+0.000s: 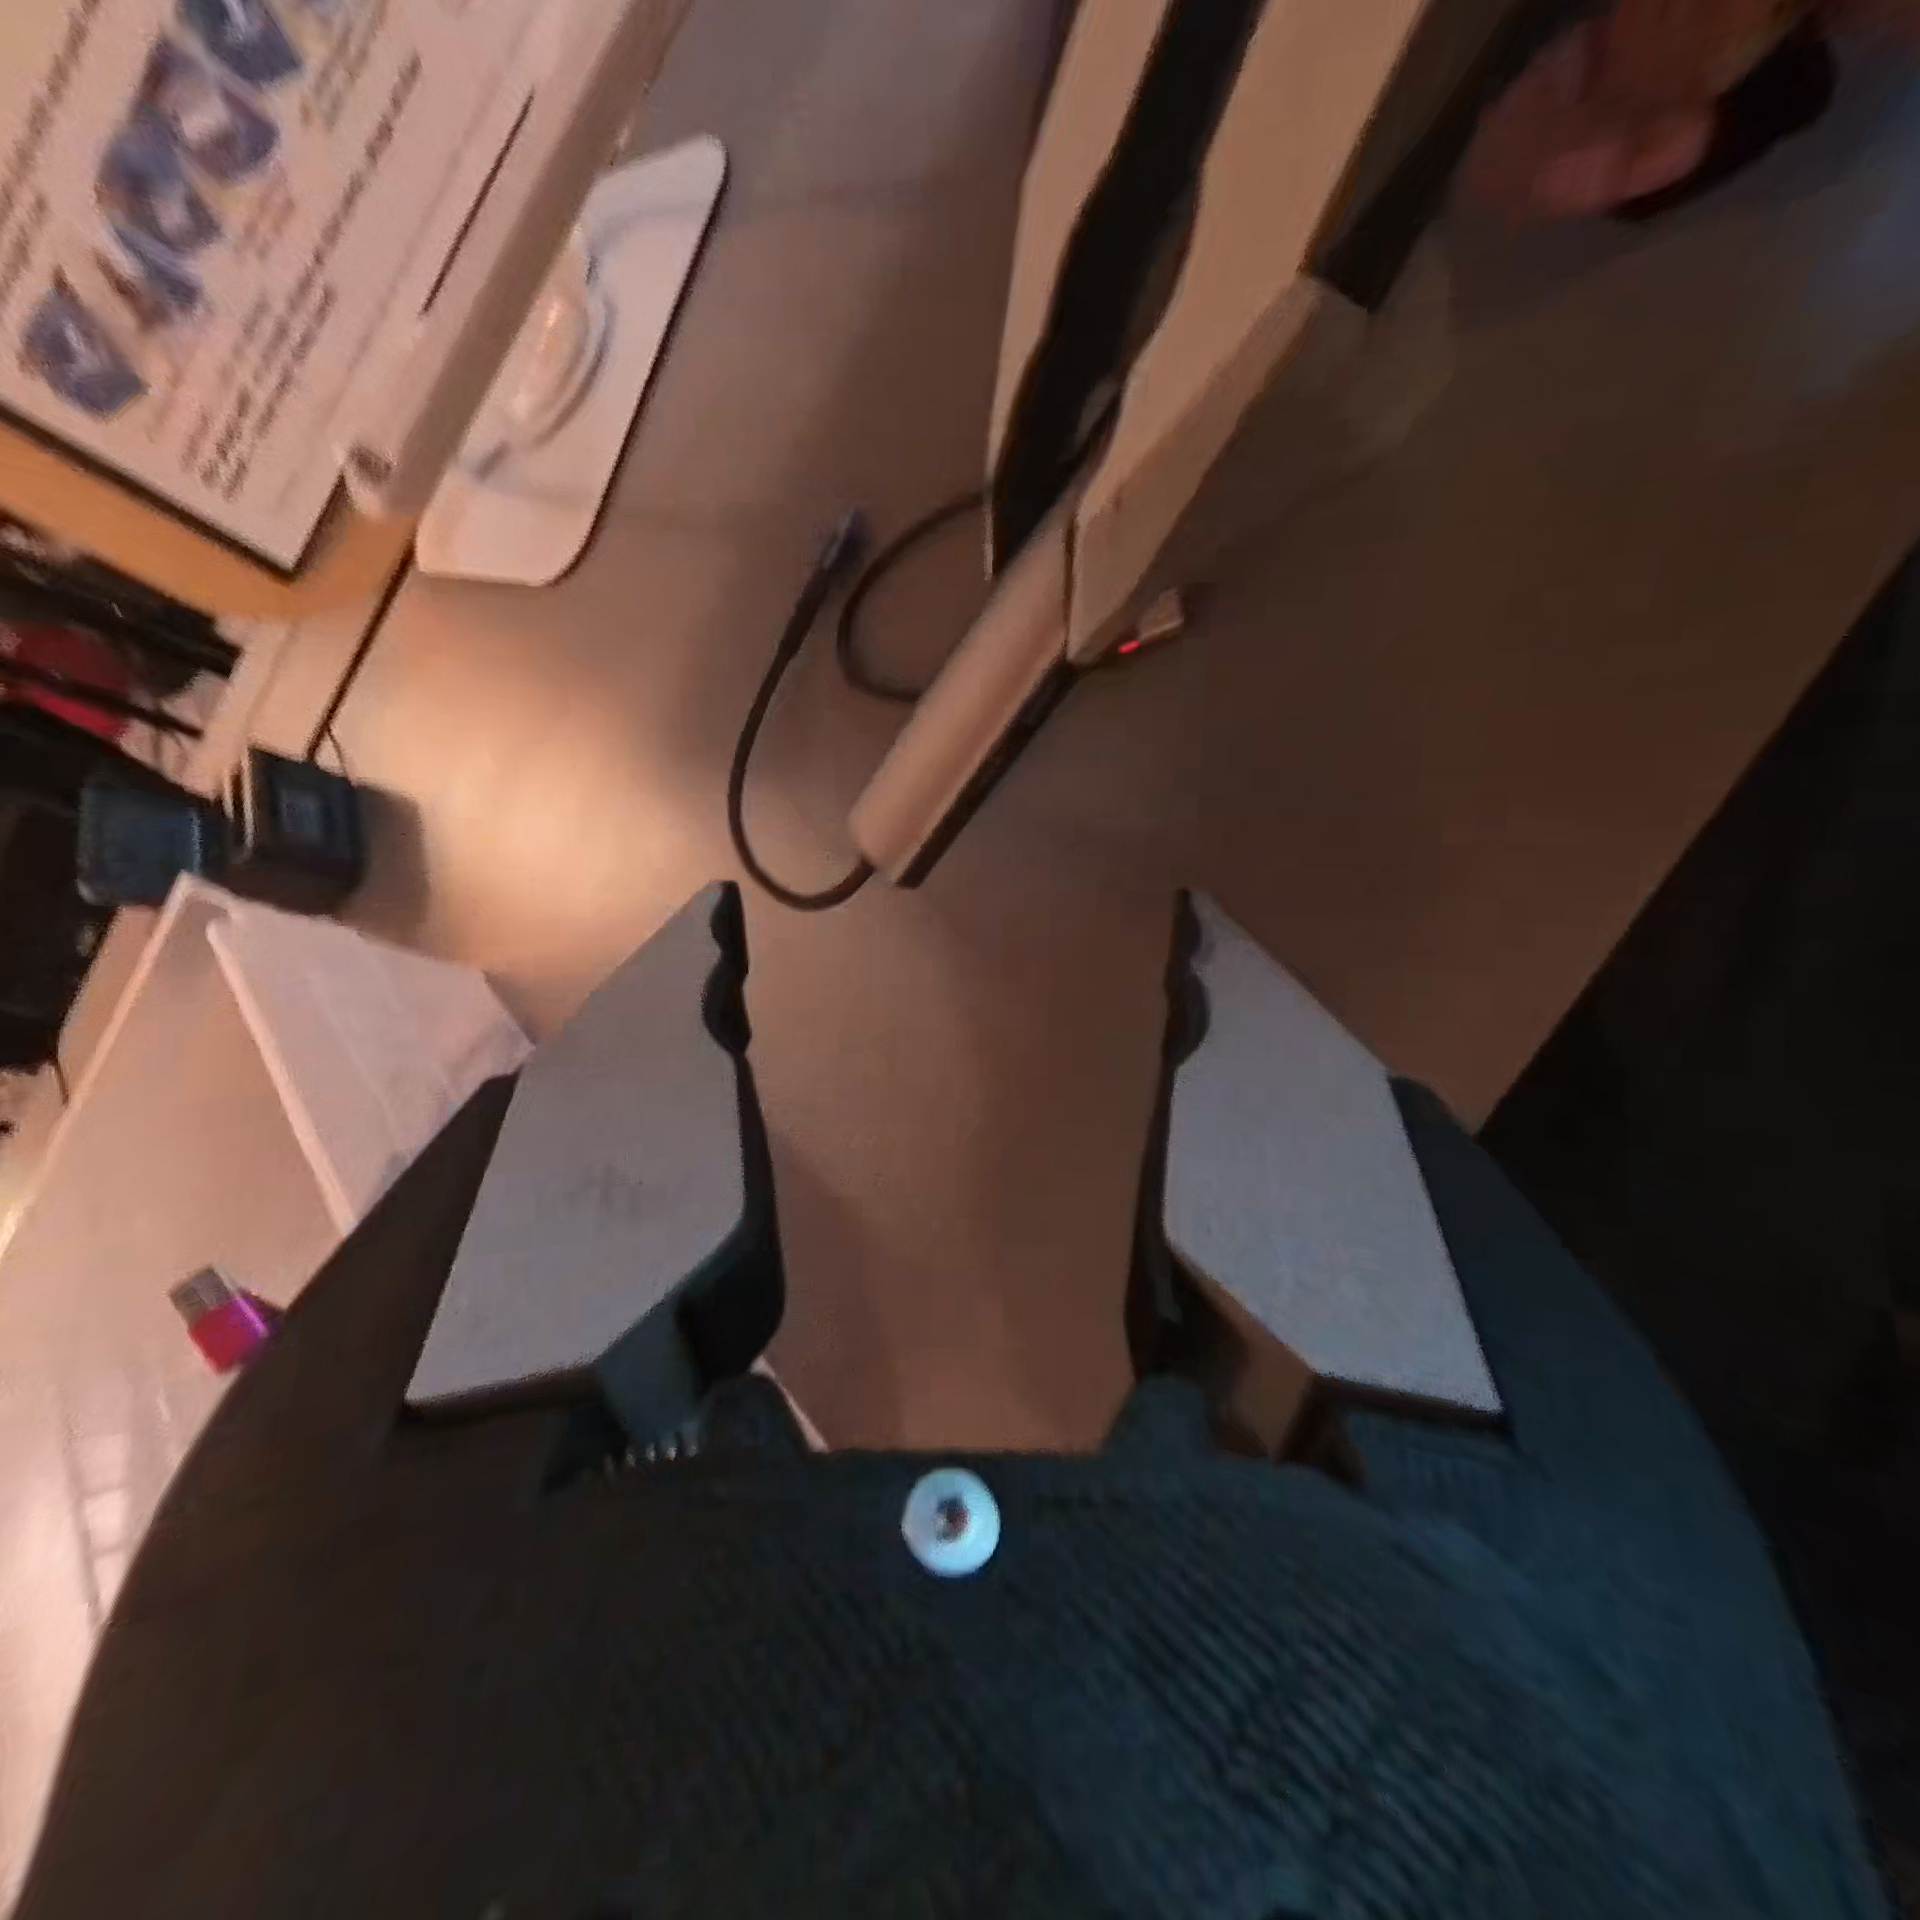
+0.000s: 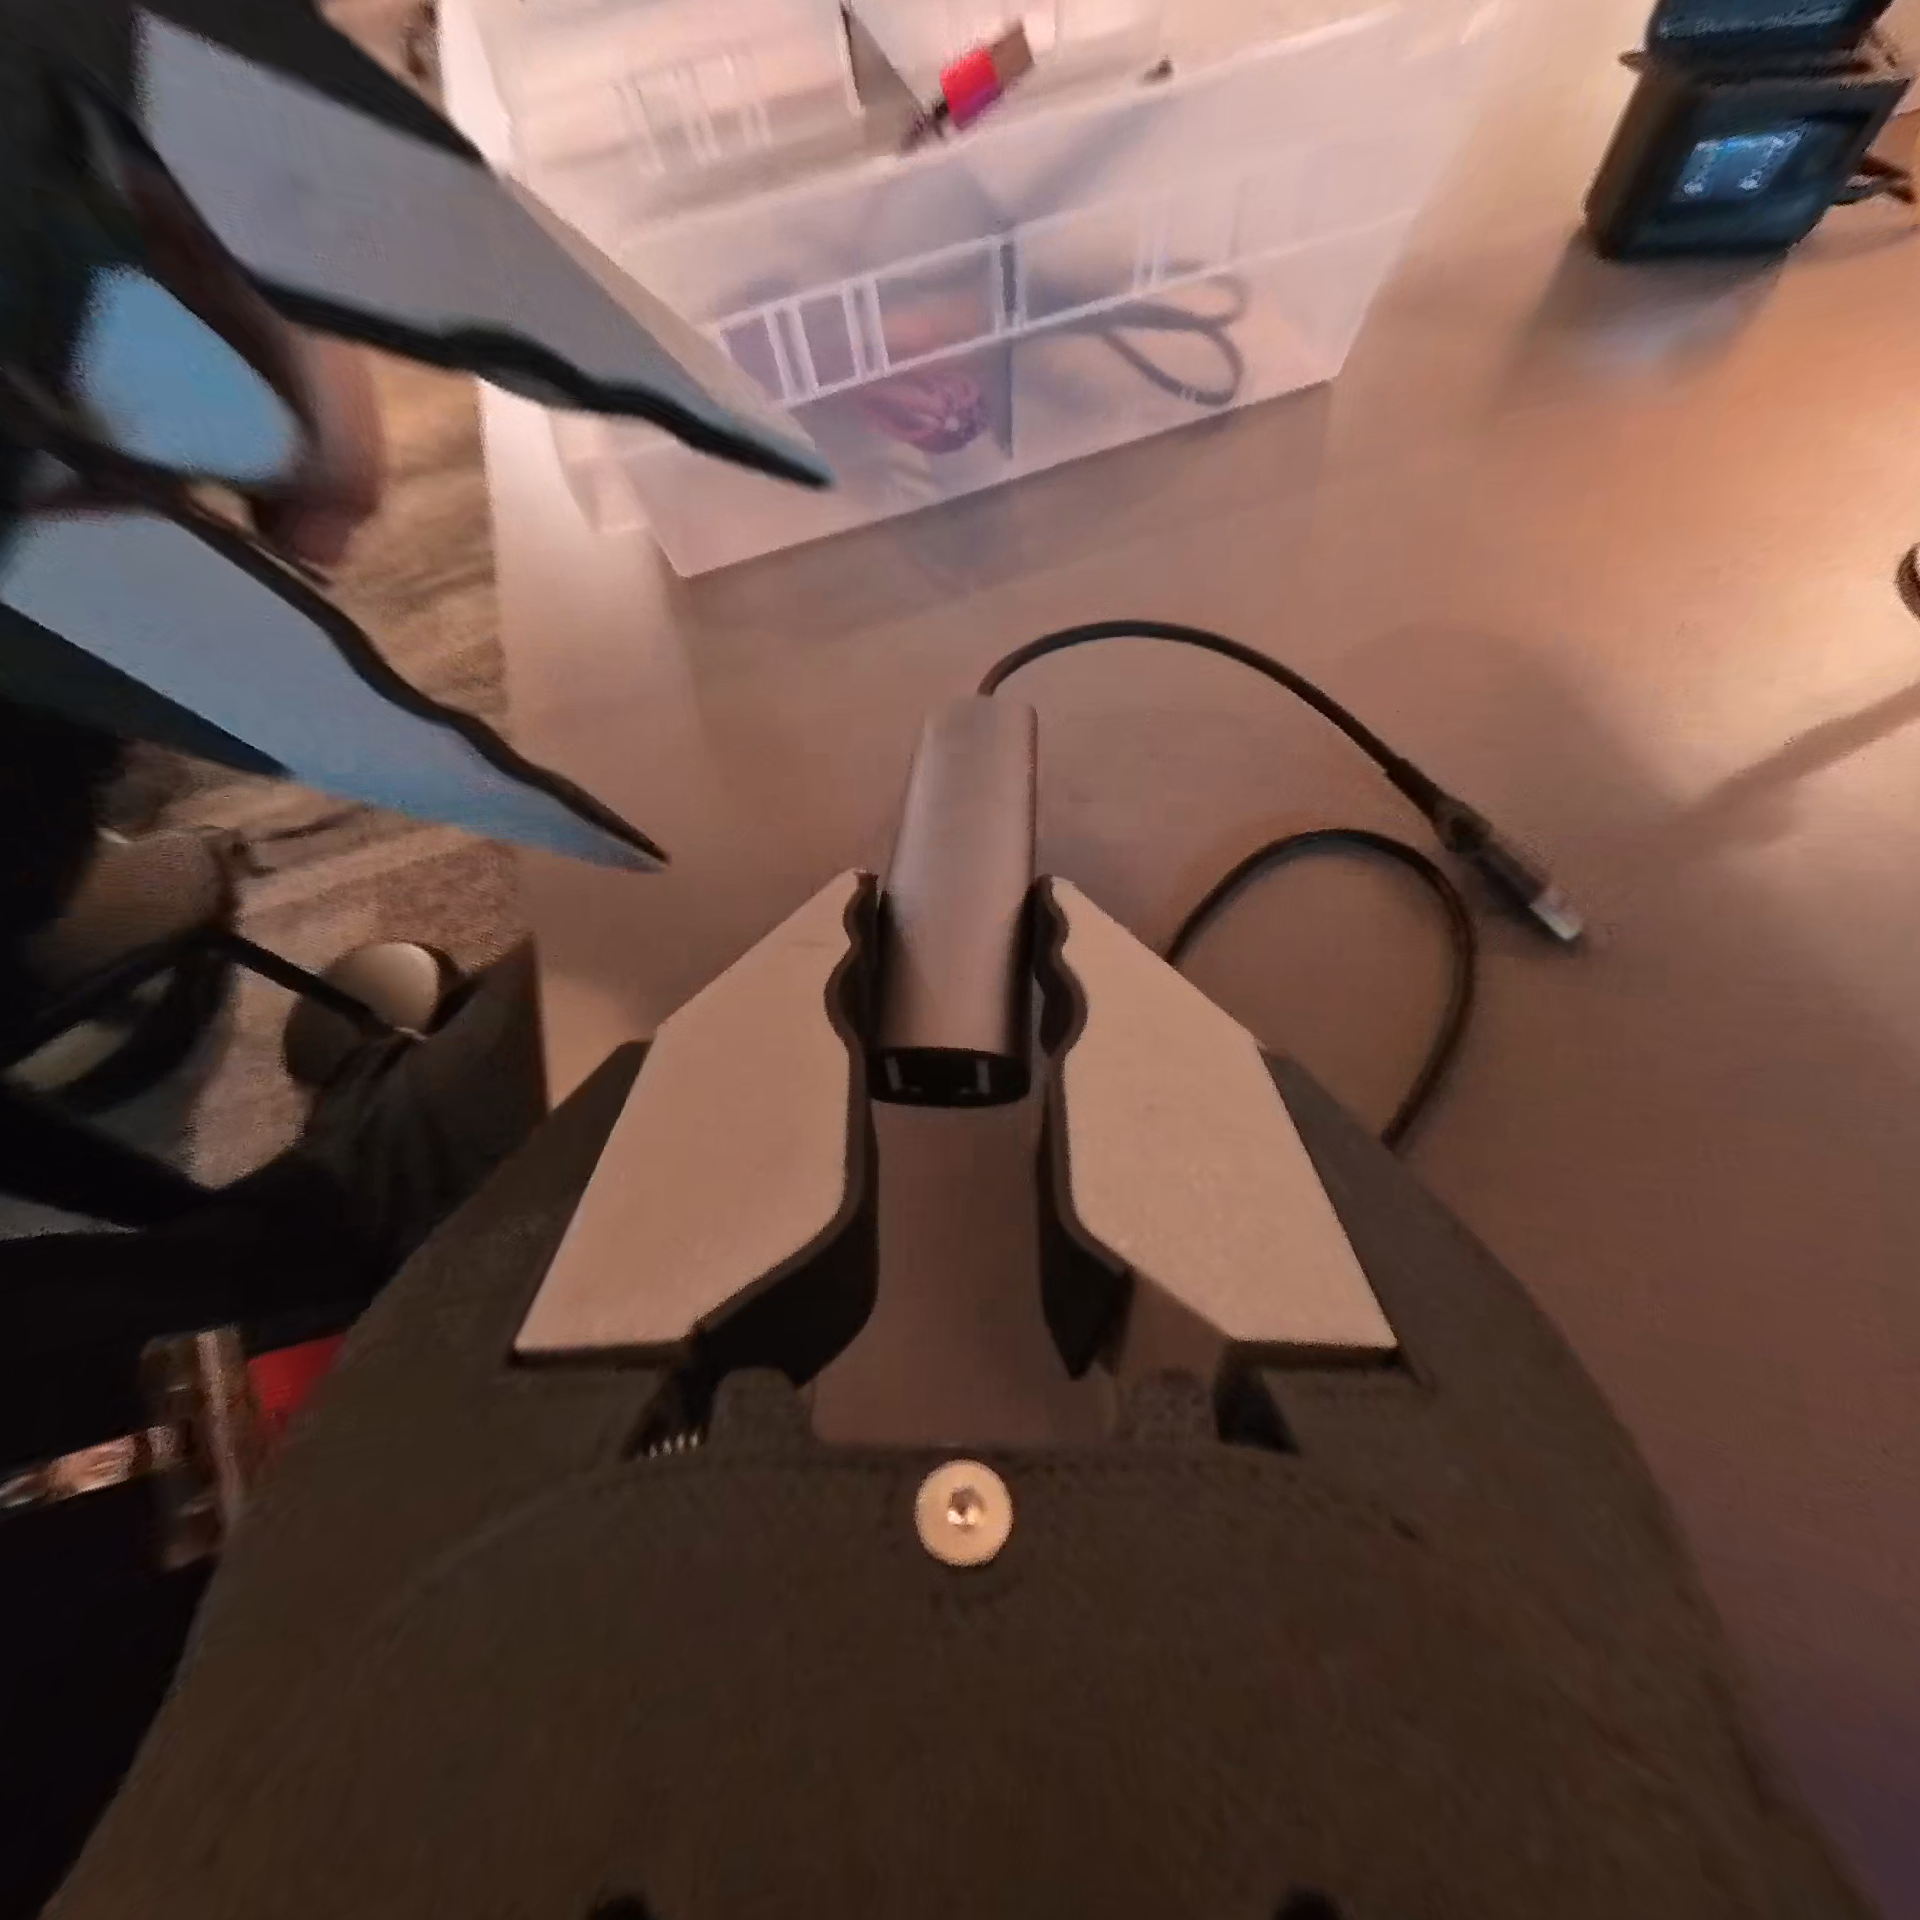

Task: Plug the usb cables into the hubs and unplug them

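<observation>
Left gripper (image 1: 961,914): jaws spread wide, nothing between them, held above the tabletop (image 1: 1039,1195); right gripper (image 2: 956,899): jaws drawn in and clamped on the sides of a grey hub (image 2: 961,883), level and low.

clear bin (image 2: 1039,312) | pink stick (image 1: 223,1317) | poster (image 1: 208,239) | white pad (image 1: 582,374)

grey hub (image 2: 961,894) clamped; black cable (image 2: 1340,727) unplugged.

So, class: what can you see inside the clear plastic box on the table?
Inside the clear plastic box, divider walls, a coiled black cable and a red-pink stick show. Frosted walls and blur hide the rest.
</observation>
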### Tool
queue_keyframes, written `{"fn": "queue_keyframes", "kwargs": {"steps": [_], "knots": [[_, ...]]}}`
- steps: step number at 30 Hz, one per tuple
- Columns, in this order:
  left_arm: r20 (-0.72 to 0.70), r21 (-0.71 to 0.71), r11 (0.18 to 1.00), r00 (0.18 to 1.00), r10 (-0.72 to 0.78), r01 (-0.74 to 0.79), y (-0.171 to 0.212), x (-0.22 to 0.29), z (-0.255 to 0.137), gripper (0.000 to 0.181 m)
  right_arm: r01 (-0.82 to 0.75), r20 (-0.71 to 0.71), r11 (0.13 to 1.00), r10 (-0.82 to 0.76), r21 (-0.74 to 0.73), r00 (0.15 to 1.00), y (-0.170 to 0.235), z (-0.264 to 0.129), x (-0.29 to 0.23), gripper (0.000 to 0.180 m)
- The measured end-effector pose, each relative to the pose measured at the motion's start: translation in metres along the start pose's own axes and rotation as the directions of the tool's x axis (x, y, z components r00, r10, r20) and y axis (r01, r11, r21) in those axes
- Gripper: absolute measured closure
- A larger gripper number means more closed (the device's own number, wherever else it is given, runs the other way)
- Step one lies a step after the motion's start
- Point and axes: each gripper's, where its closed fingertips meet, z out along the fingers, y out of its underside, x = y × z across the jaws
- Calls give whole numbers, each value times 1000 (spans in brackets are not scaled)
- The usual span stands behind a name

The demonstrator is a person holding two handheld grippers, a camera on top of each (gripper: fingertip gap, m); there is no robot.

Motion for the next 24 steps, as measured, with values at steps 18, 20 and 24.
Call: {"fn": "queue_keyframes", "kwargs": {"steps": [18, 20, 24], "knots": [[305, 30, 877, 840, 449, -479, -33, 6, -6, 164, -47, 220, 996, 28, 81, 975, -21, -41, -44, 153], [281, 25, 884, 852, 441, -466, -31, 7, -6, 166, -23, 136, 996, 11, 84, 991, -21, -43, -32, 159], [306, -31, 900, 853, 422, -434, -21, -9, -6, 166, -4, 26, 997, 2, 81, 1000, -22, -59, -16, 162]]}}
